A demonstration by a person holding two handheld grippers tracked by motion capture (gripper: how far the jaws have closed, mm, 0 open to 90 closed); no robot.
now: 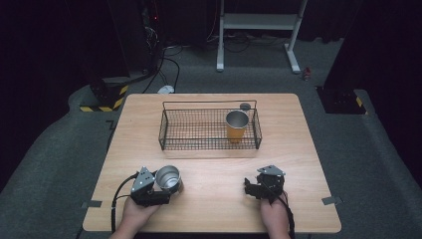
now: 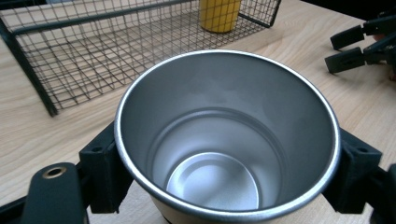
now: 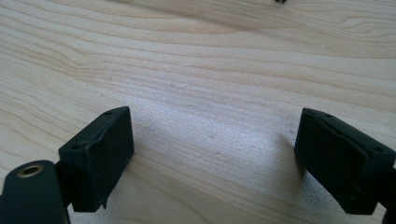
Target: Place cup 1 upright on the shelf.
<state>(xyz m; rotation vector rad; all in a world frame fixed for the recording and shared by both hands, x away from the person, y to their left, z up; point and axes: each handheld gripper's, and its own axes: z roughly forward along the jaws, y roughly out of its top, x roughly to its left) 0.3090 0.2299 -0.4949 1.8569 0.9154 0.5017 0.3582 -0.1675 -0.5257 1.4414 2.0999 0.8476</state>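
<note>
Clamped in the left tool (image 1: 158, 191): a steel cup (image 1: 168, 178), upright on the wooden surface (image 1: 214, 169) near its front-left edge, no readable markings. Open wide and empty over bare wood at front right: the right tool (image 1: 250, 187). Behind, across open room: a wire basket (image 1: 209, 144) holding a yellow cup (image 1: 237, 127).

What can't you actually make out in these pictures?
- Steel cup: its outside and base, left tool view; its own rim and the tool's black pads hide them.
- Yellow cup: its top, cut off by the upper edge of the left tool view.
- Small dark round thing behind the basket: too small to identify, high view.
- Right tool: its body, below the lower edge of the right tool view.
</note>
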